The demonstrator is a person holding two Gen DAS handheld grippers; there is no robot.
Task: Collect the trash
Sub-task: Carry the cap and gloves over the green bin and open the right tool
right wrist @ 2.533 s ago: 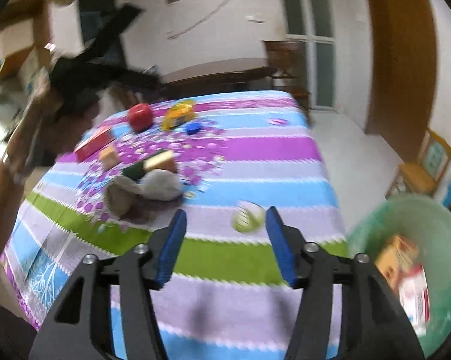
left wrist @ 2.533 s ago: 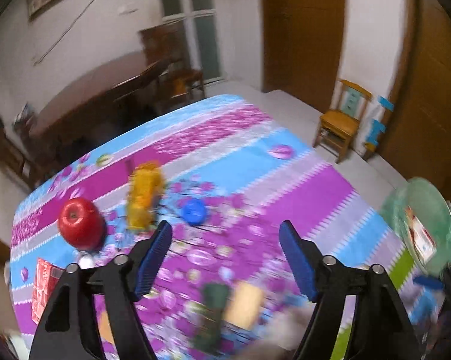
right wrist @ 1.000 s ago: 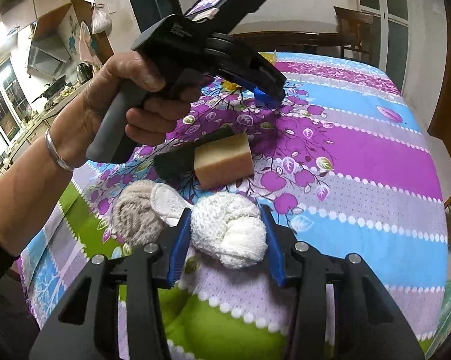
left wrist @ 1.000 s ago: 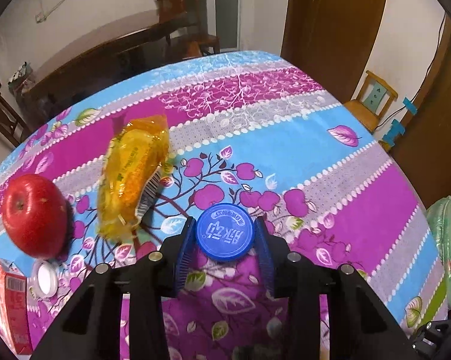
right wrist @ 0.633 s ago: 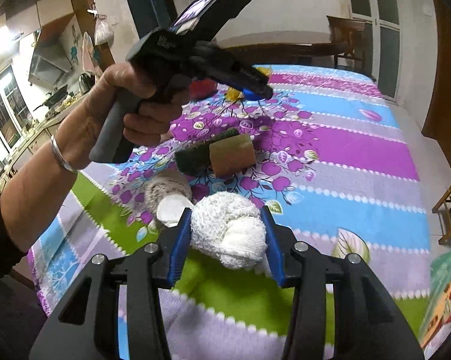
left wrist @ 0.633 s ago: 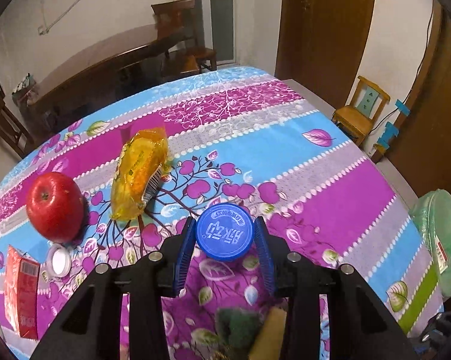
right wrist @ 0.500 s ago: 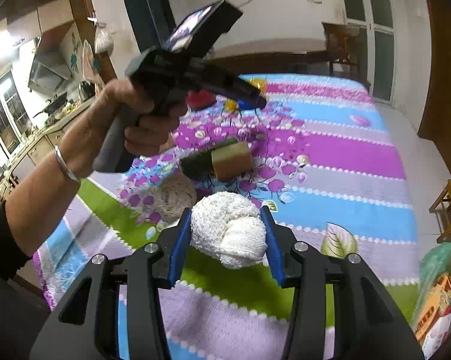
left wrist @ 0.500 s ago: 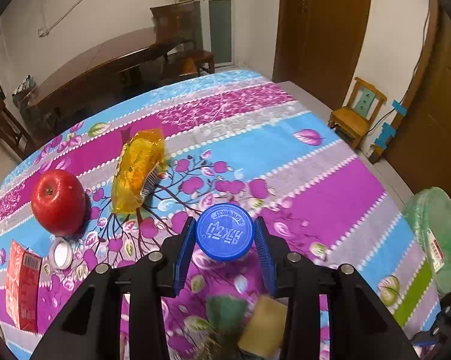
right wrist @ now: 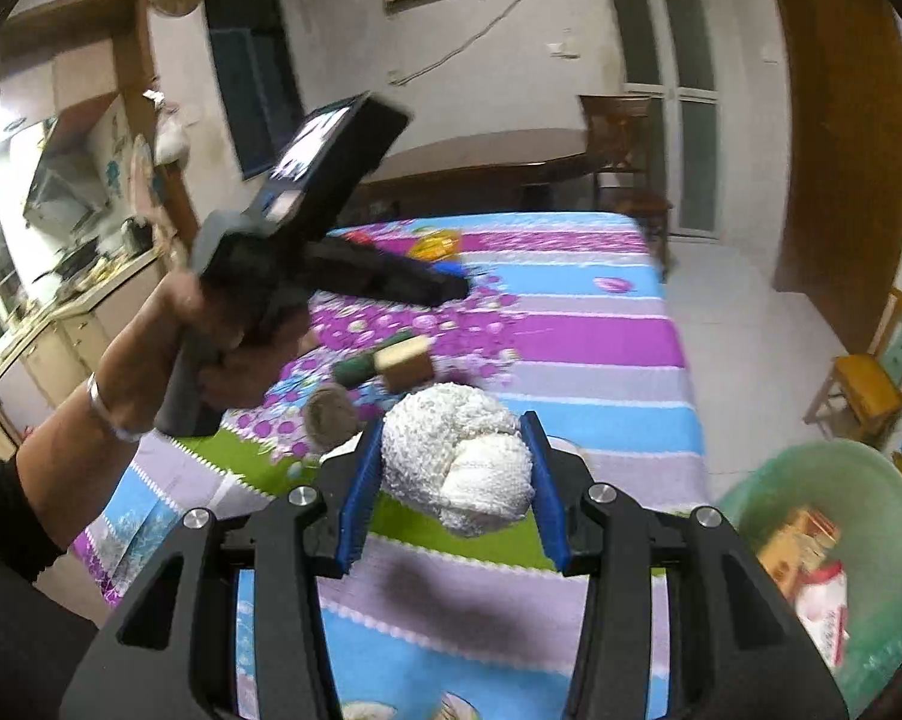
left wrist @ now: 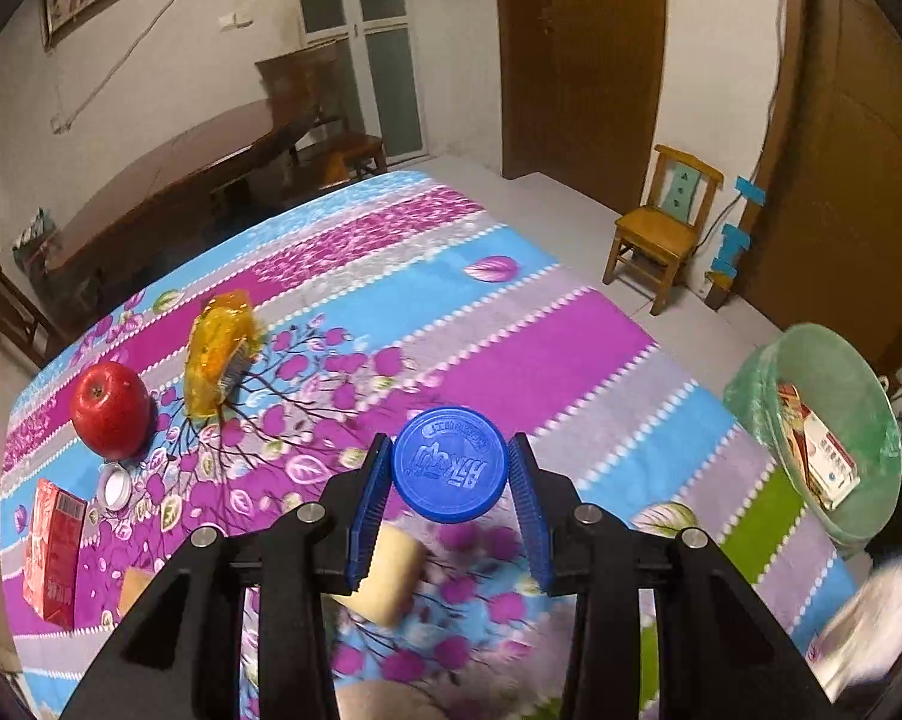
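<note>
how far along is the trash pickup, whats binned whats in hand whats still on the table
Done: the green-lined bin already holds some cartons. In hand: the left gripper is shut on a blue cap and the right gripper on a white cloth wad, both above the table, neither dropped yet. Left on the cloth: yellow wrapper, white cap, red carton, sponge, grey wad. The apple may not be trash.

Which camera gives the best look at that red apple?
The left wrist view: the red apple sits whole and sharp on the tablecloth. In the right wrist view only a red sliver shows behind the person's other handheld tool.
</note>
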